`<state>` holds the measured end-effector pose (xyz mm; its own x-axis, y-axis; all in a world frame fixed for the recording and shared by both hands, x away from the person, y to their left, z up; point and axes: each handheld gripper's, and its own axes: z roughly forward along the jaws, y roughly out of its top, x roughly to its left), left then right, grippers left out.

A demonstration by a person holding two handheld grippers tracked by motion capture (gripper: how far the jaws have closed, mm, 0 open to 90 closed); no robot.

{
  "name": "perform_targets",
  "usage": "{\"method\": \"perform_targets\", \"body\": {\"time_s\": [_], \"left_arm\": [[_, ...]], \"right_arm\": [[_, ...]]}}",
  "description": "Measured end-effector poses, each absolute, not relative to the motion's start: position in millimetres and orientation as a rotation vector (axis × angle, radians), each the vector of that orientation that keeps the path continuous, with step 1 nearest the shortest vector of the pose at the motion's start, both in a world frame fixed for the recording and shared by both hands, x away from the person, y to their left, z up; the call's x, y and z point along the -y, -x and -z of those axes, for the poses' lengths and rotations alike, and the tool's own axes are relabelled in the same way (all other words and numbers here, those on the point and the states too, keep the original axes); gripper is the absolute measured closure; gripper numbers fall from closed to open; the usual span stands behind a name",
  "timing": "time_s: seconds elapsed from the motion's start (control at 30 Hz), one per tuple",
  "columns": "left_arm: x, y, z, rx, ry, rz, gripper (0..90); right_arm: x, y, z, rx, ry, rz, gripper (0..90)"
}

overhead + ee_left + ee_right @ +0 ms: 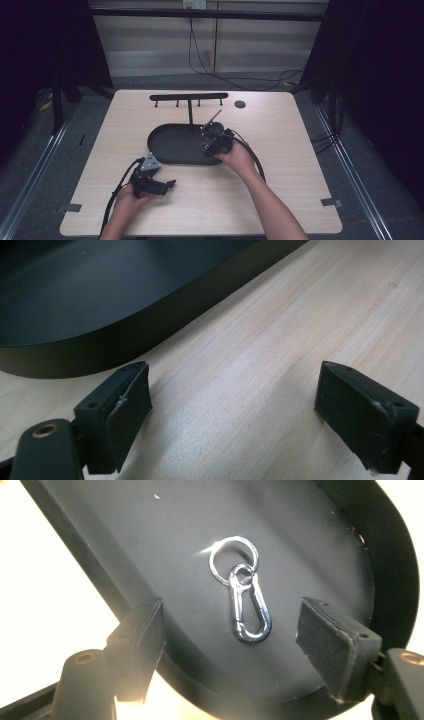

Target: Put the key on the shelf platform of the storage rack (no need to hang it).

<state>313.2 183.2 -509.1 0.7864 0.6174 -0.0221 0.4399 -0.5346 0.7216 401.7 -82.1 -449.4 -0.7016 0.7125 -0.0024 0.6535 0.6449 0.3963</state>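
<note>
Toward the near left corner of the pale wooden bench (280,150), we see the left gripper (169,184) held low in the person's left hand (131,196), its cable trailing back over the near edge. In the left gripper view its two black jaws stand wide apart with nothing between them but bare wood grain, and the dark wall of the tray rises just beyond them.

At the middle of the bench lies the shallow black oval metal tray (170,145), and from its far edge a thin post climbs to a black T-shaped hook rack (188,96) with small pegs under its bar. Near the far edge, right of the rack, we note a small dark round disc (240,104).

Over the right end of the tray, the right gripper (214,142) hangs in the person's right hand (239,159). In the right gripper view its jaws are spread wide and hold nothing. Between and beyond them, flat on the tray floor (125,535), rests a silver metal carabiner clip (249,609) linked to a silver split key ring (233,560), apart from both jaws.
</note>
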Motion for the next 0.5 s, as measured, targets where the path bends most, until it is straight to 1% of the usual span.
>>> {"method": "perform_targets", "body": {"time_s": [0.5], "left_arm": [[-183.1,-313.2,509.2,-0.781,-2.221,-0.307,14.2]], "right_arm": [[94.6,-391.9,434.6,-2.695,-1.121,-0.58,21.7]]}}
